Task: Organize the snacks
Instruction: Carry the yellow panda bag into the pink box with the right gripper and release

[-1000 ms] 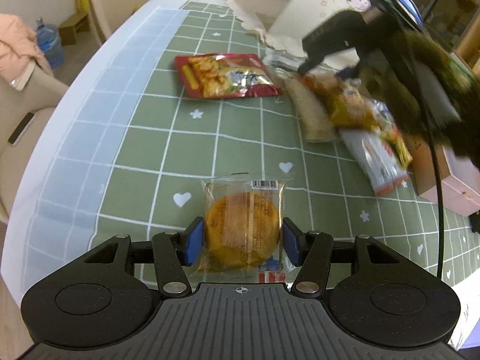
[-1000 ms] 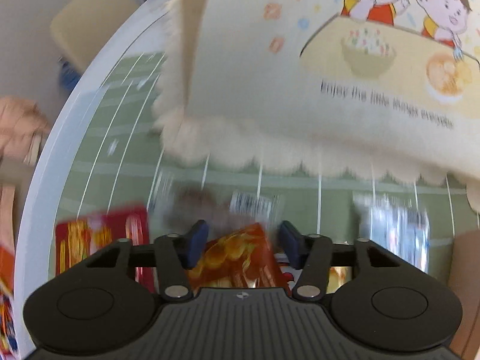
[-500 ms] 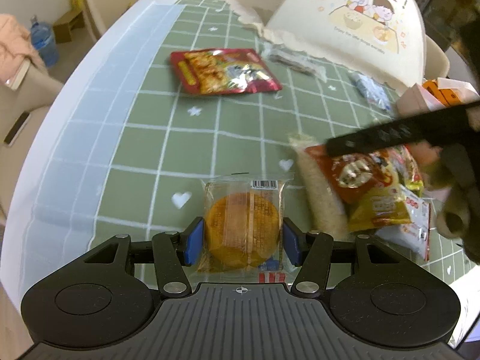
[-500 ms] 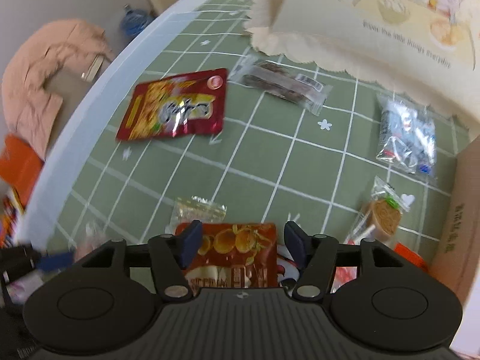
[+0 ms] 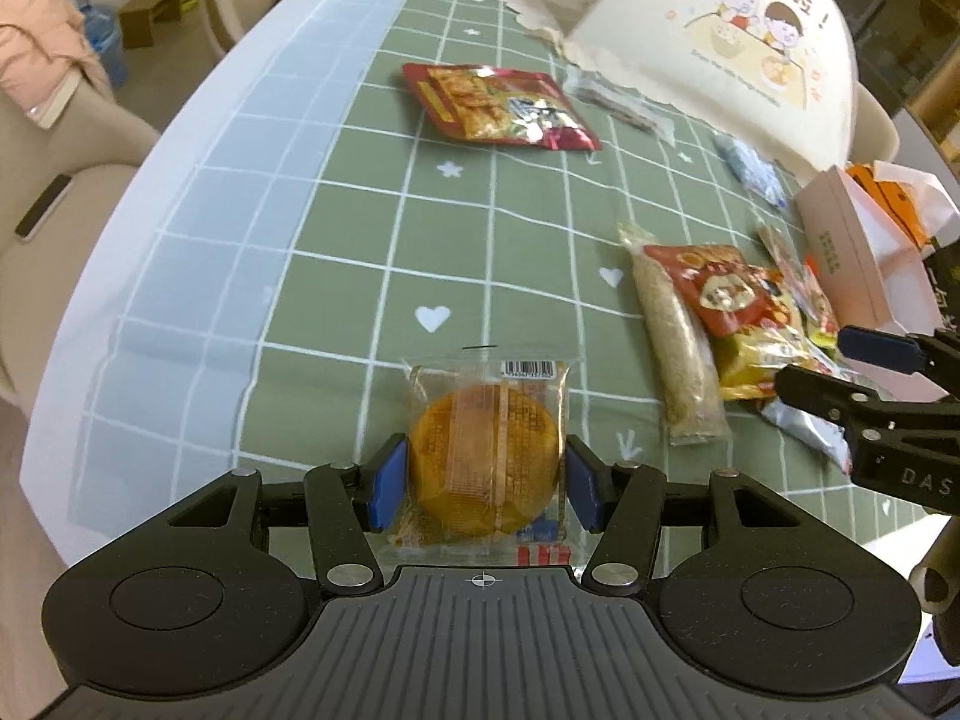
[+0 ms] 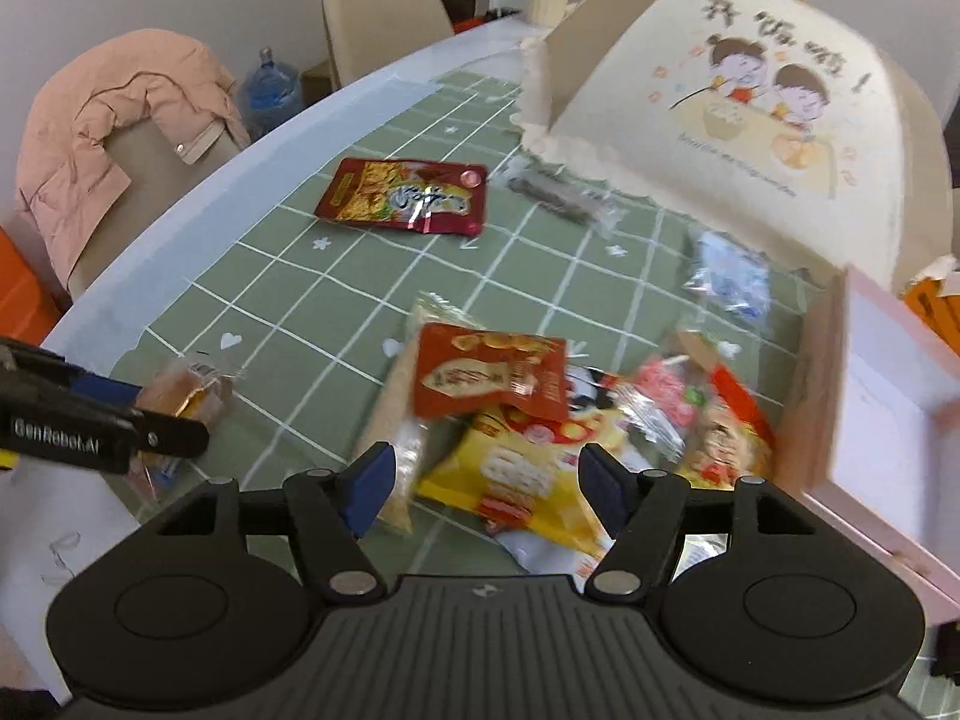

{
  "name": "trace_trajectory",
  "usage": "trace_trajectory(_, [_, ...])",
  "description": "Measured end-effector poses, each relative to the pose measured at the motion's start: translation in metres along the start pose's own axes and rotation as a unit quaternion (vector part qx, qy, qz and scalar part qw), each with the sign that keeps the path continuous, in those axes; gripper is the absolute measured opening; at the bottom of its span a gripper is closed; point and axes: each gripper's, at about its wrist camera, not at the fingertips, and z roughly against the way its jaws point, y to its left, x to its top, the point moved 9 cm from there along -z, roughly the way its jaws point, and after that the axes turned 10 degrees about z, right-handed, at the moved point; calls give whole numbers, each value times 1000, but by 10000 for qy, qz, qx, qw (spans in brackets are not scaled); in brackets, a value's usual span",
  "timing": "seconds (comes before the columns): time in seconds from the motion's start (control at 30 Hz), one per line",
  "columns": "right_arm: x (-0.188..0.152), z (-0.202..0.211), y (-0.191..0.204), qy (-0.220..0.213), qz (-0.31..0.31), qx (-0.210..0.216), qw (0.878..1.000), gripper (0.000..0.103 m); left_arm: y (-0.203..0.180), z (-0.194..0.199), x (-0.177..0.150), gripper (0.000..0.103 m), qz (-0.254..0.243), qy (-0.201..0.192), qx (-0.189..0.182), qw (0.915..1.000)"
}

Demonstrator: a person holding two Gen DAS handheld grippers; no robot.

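Note:
My left gripper (image 5: 486, 483) is shut on a clear-wrapped round orange cake (image 5: 489, 456), which rests on the green checked tablecloth (image 5: 372, 222); this cake also shows in the right wrist view (image 6: 186, 390). My right gripper (image 6: 489, 483) is open and empty above a pile of snack packets: a red packet (image 6: 489, 375), a yellow packet (image 6: 522, 474) and a long pale packet (image 6: 402, 420). The right gripper shows at the right edge of the left wrist view (image 5: 840, 366).
A red foil packet (image 6: 405, 195) and a dark wrapped bar (image 6: 558, 195) lie farther back. A blue clear packet (image 6: 729, 276) lies by a domed cream food cover (image 6: 750, 120). A pink box (image 6: 882, 414) stands at the right. The table edge runs along the left.
My right gripper let go of the red packet onto the pile, opened wider and drew back. The left gripper and its cake stayed put.

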Motion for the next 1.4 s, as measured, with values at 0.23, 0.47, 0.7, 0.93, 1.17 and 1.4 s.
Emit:
trace_trajectory(0.23, [-4,-33,-33,417,-1186,16,9921,78,-19,-5,-2,60,-186,119,-188,9996])
trace_trajectory(0.47, [14,-87,-15,926,-697,-279,9929,77,-27,0,-3,60,-229,70,-180,9996])
trace_trajectory(0.7, [7,-24,-12,449,-760,267,9957,63,-42,1,-12,60,-675,232,-243,9971])
trace_trajectory(0.93, [-43,67,-60,-106,-1445,-599,9876,63,-109,-8,-44,60,-1836,871,-920,9748])
trace_trajectory(1.17, [-101,120,-107,-3,-2292,-1559,9608,63,-201,19,-43,60,-2756,990,-1804,9390])
trace_trajectory(1.4, [-107,148,-139,-88,-2287,-1954,9537,63,-333,75,55,60,-3152,-503,-2770,9063])
